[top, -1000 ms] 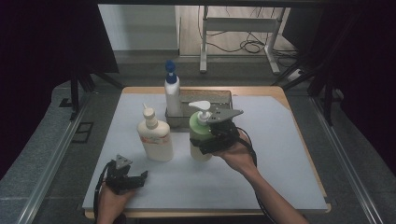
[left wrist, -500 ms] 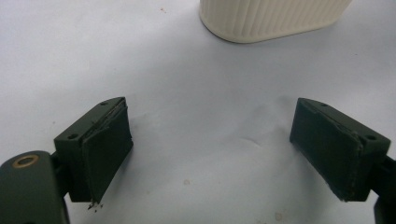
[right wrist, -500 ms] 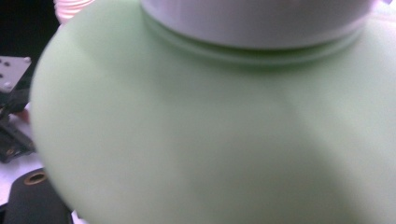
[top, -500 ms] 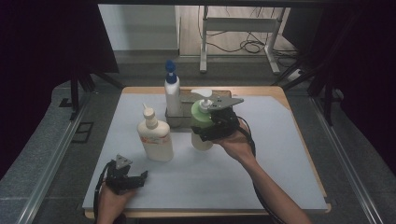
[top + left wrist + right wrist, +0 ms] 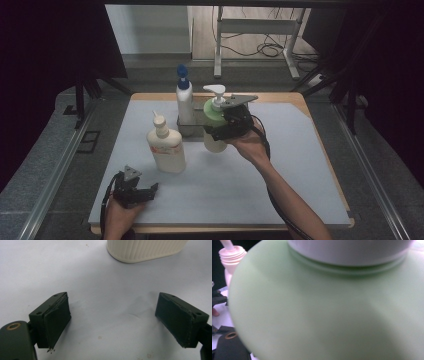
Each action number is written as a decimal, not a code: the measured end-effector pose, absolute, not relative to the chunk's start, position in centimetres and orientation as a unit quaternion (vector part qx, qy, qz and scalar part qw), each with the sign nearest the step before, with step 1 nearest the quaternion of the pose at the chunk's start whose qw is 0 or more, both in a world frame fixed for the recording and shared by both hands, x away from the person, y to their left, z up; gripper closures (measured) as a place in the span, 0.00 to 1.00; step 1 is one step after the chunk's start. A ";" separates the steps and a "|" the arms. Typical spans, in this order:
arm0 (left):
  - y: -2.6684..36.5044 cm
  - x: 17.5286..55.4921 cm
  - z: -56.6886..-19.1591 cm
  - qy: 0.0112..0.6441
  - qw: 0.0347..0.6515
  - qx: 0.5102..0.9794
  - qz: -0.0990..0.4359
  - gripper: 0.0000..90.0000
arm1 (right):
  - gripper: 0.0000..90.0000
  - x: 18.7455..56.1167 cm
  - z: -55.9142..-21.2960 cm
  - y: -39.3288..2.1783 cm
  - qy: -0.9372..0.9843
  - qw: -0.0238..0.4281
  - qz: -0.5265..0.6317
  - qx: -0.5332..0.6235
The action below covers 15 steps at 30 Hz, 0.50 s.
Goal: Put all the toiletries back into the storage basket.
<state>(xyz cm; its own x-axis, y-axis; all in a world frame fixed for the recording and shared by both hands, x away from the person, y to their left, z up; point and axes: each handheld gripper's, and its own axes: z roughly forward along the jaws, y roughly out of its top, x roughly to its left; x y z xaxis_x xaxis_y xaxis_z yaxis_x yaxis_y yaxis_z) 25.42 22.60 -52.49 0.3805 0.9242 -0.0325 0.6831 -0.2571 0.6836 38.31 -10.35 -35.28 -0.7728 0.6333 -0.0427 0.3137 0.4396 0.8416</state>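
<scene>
- Grey sheet covers the bench [image 5: 300,165]; all listed items stand on it, and both tools work above it.
- Metal basket [image 5: 187,127] sits just beyond and to the left of the right tool, with the blue-capped bottle [image 5: 184,100] standing upright inside it.
- White ribbed bottle [image 5: 165,145] stands upright on the bench, ahead of the left tool and well to the left of the right tool; its base shows just ahead of the left tool's open jaws [image 5: 145,250].
- Green pump bottle [image 5: 215,127] is held by the right tool [image 5: 227,125] around its body, upright, close beside the basket's right end; whether its base clears the bench cannot be told. The right gripper view shows its green shoulder [image 5: 324,315] pressed close against the camera.
- Right tool: jaws set wide, clamped on the green pump bottle.
- Left tool [image 5: 150,190]: jaws wide apart, nothing between the pads, resting low at the near edge of the bench.
- Step in hand, as judged: transfer of the green pump bottle toward the basket.
- Next move, as judged: raise the bottle clear of the basket wall, align it over the free space beside the blue-capped bottle, lower it upright, then release.
</scene>
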 end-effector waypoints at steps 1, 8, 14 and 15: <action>22.6 25.4 -52.5 0.522 0.314 0.769 0.192 0.13 | 0.13 38.4 -35.2 -10.3 0.829 0.180 0.445 0.286; 22.6 25.4 -52.5 0.522 0.314 0.769 0.192 0.13 | 0.13 39.2 -34.4 -10.2 0.825 0.187 0.447 0.291; 22.6 25.4 -52.5 0.523 0.314 0.769 0.192 0.13 | 0.13 40.0 -33.9 -10.1 0.823 0.194 0.444 0.296; 22.6 25.4 -52.5 0.523 0.314 0.769 0.192 0.13 | 0.13 40.1 -33.8 -10.1 0.823 0.194 0.444 0.296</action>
<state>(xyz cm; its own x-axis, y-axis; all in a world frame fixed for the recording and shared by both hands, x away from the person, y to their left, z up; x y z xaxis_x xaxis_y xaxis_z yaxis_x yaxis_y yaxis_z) 25.42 22.59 -52.50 0.3799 0.9244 -0.0336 0.6830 -0.2558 0.6842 40.07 -10.11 -33.82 -0.7489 0.6603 -0.0568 0.3152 0.4302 0.8459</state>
